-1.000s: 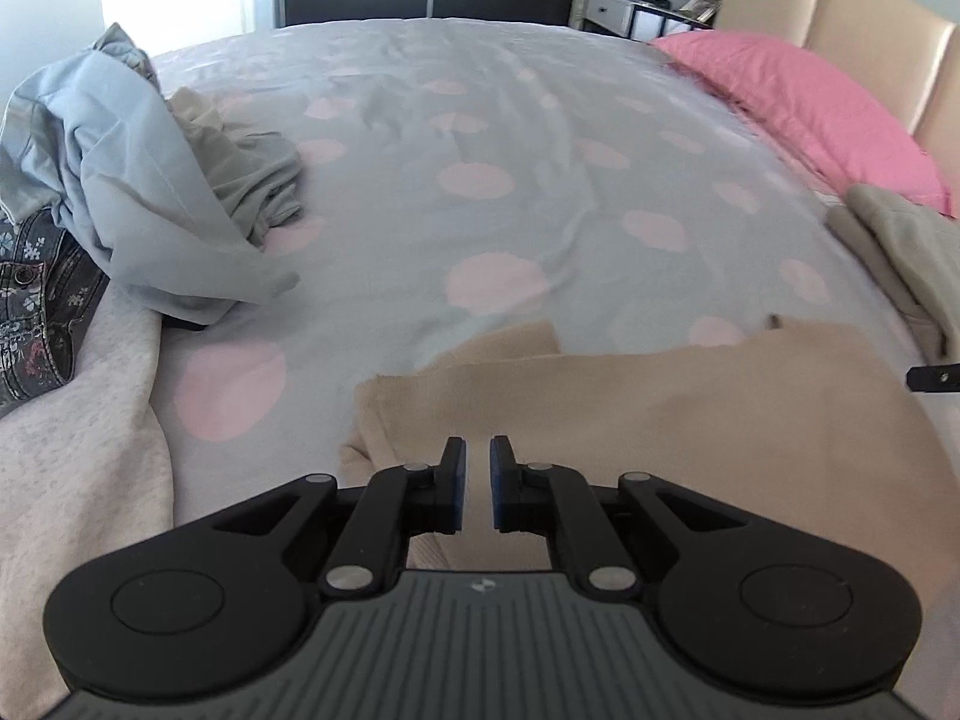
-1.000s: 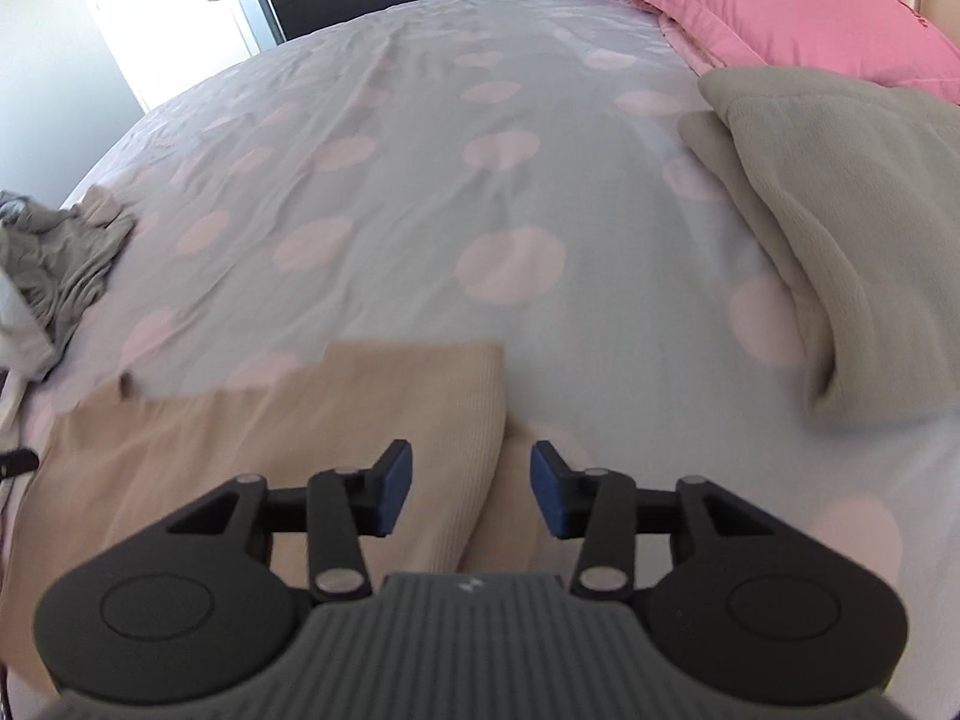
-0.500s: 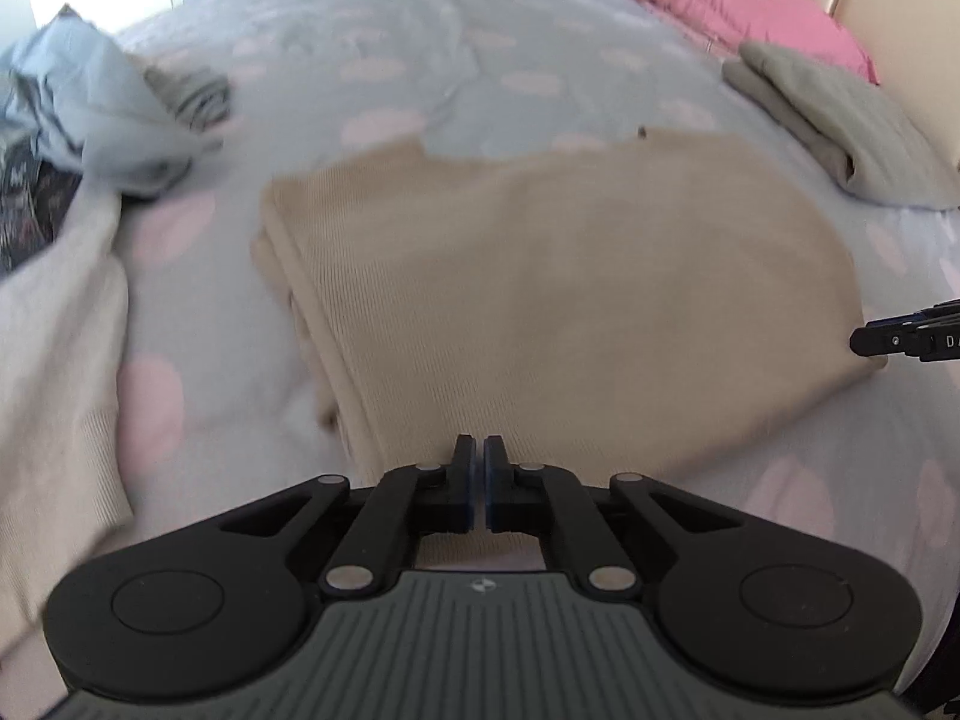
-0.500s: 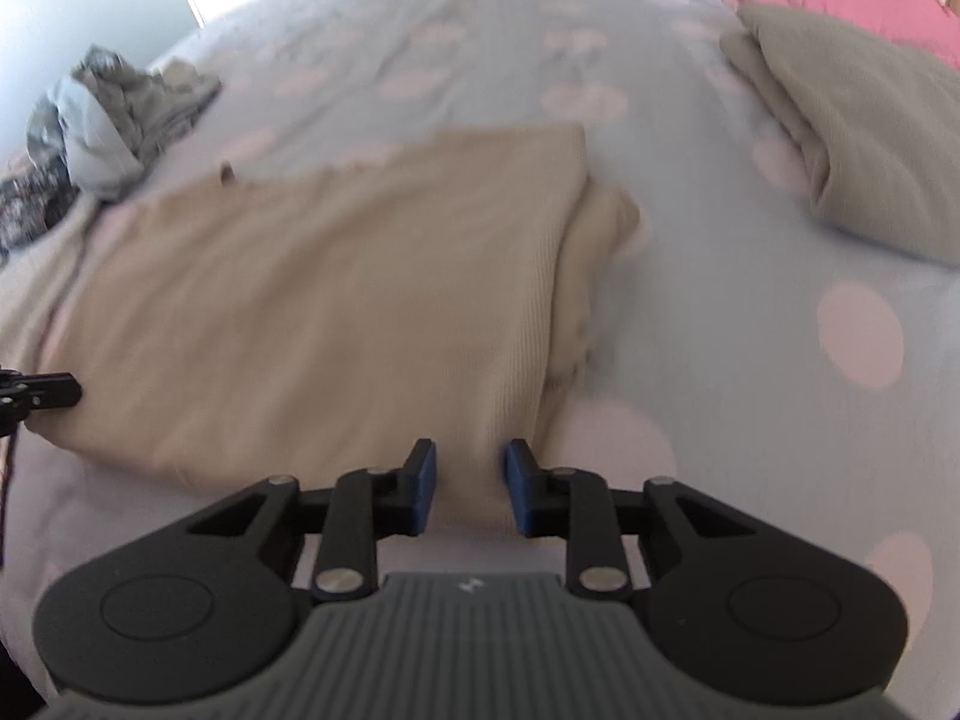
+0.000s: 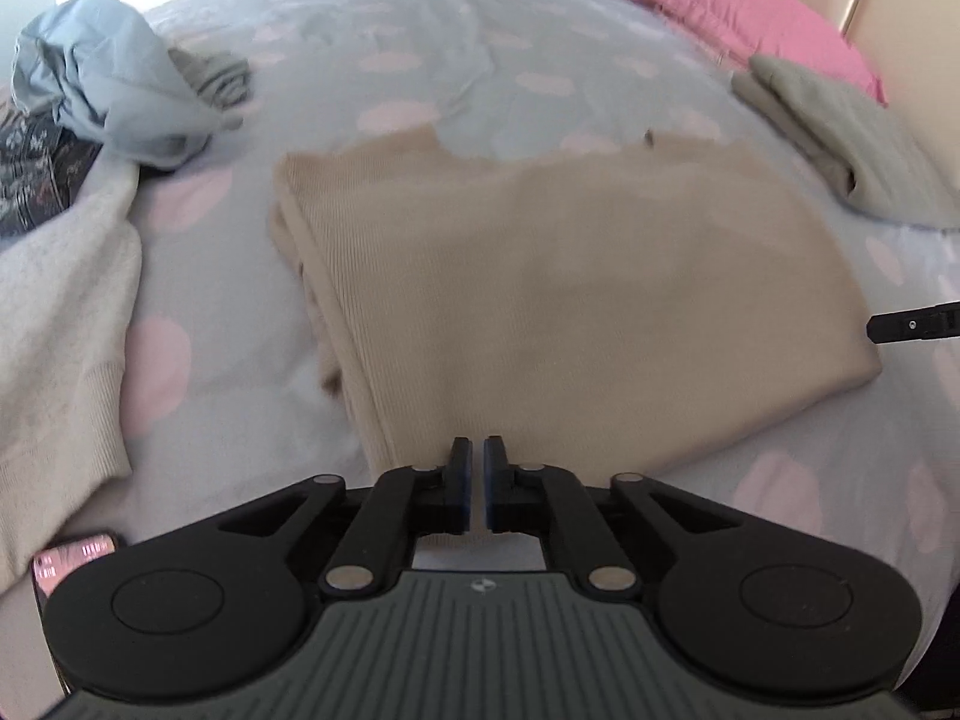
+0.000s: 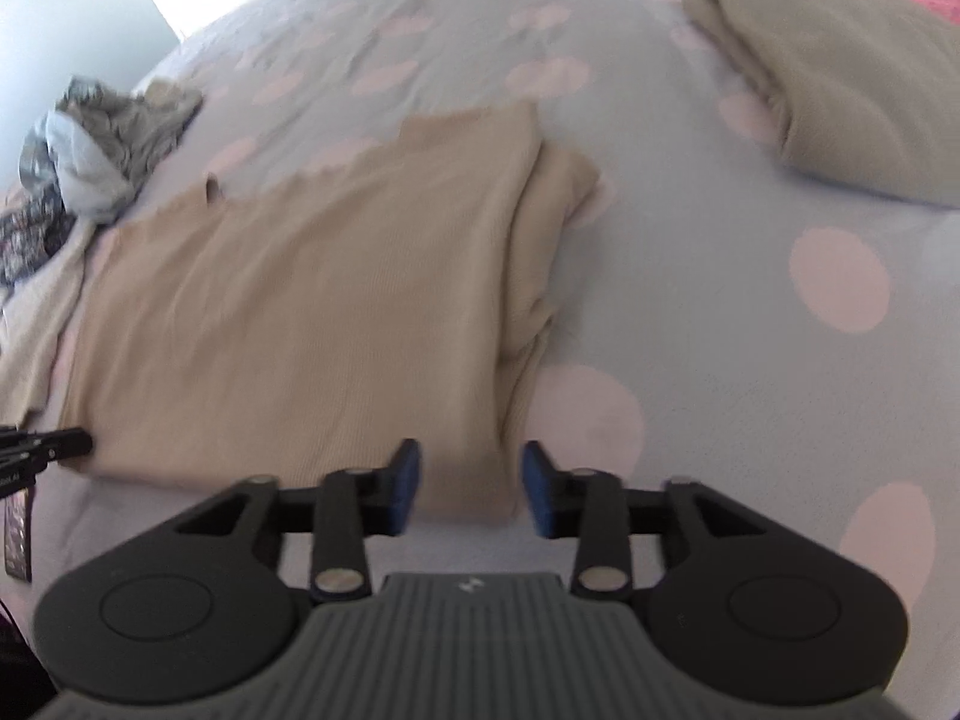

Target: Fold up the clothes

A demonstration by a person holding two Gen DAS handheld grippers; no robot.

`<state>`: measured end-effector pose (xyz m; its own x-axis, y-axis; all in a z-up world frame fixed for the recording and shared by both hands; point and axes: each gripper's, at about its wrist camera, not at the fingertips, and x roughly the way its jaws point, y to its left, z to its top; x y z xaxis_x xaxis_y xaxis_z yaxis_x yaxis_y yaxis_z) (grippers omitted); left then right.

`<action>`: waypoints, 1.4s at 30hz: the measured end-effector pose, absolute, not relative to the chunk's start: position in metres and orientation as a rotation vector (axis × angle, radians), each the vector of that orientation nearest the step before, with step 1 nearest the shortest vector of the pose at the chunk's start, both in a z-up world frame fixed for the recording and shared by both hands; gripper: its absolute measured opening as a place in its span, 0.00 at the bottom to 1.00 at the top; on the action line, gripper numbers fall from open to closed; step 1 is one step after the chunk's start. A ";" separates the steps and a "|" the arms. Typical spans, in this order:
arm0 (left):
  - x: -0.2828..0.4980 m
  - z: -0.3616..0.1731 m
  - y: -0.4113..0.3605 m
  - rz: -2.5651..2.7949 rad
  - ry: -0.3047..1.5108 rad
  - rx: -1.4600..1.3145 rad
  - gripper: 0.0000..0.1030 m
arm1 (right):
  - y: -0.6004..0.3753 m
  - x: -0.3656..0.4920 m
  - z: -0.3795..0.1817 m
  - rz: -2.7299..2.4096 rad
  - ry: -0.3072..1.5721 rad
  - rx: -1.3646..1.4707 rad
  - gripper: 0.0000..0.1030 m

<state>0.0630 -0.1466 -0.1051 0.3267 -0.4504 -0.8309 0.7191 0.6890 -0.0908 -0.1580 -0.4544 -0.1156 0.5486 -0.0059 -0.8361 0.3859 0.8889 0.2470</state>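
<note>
Your left hand-held gripper tilts down over the near edge of the beige garment, jaws just opening to a narrow empty gap. It lies folded on the bed, long axis left to right. Only that view catches the phone. Your right hand-held gripper tilts down, opening wide, empty.

No readable text, label or number anywhere.
</note>
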 end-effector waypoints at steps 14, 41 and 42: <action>0.141 -0.116 -0.165 -0.656 1.013 0.213 0.24 | -0.513 -0.097 -0.137 -0.256 0.901 0.671 0.60; 0.143 -0.090 -0.145 -0.657 0.948 0.200 0.24 | -0.421 -0.046 -0.016 -0.016 0.832 0.766 0.14; 0.142 -0.086 -0.145 -0.654 0.935 0.216 0.24 | -0.408 -0.041 -0.009 0.001 0.830 0.758 0.14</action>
<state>0.1415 -0.1447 -0.0862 0.4186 -0.4266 -0.8018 0.6071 0.7880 -0.1023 -0.0407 -0.4078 -0.0090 0.6900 0.2839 -0.6658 0.2822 0.7416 0.6086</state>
